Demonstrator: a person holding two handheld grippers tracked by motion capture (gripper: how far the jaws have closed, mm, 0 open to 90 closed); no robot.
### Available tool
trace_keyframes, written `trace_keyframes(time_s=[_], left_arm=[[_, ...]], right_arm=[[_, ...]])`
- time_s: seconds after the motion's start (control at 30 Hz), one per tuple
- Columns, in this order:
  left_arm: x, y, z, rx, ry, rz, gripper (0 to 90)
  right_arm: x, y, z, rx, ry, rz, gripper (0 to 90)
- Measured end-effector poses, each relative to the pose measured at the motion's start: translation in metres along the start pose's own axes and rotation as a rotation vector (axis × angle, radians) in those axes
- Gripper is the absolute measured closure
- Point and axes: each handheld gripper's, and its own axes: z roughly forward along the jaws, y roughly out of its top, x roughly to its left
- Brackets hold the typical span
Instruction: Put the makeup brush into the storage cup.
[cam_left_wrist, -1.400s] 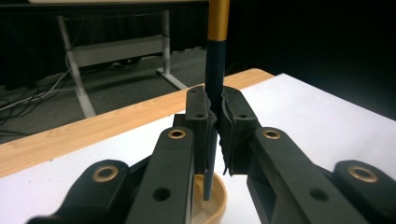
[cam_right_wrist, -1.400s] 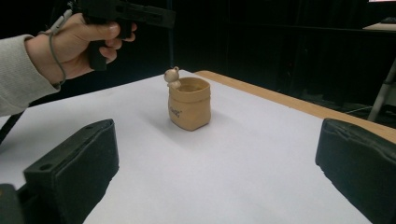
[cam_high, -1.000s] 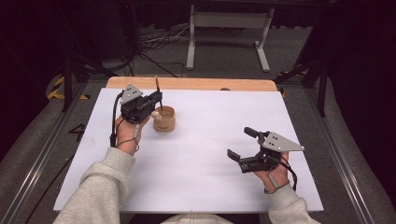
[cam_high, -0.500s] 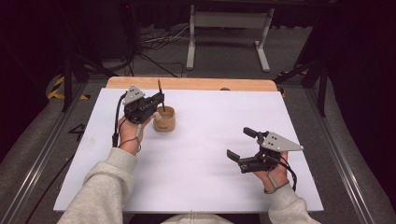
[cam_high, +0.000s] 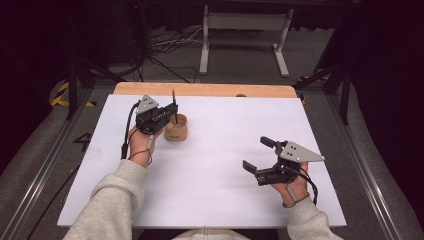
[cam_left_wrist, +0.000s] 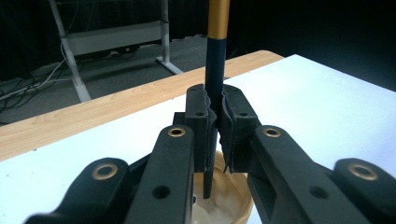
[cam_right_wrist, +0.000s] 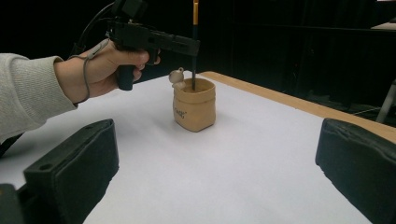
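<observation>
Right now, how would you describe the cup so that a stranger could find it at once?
Start at the white table and go to its far left part, near the wooden edge. There, beside the left gripper, stands the cup. It is small, tan and round, the one container on the sheet, and a dark pen with a gold band stands upright in it.

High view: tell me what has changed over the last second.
The left claw, shut on the pen, shifted slightly toward the cup, bringing the pen upright over its opening, tip inside. The cup stayed put, and the right claw stayed open in place on the white table.
</observation>
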Motion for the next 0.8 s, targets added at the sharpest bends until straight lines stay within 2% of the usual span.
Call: trace_keyframes(time_s=[0.47,0.8], left_arm=[[-0.002,-0.011,0.005,0.043,-0.02,-0.024,82.2],[-0.004,-0.01,0.006,0.05,-0.034,-0.018,81.7]], right_arm=[[0.0,0.001,-0.001,-0.002,0.002,0.001,0.0],[-0.001,0.001,-0.001,-0.003,0.004,0.003,0.0]])
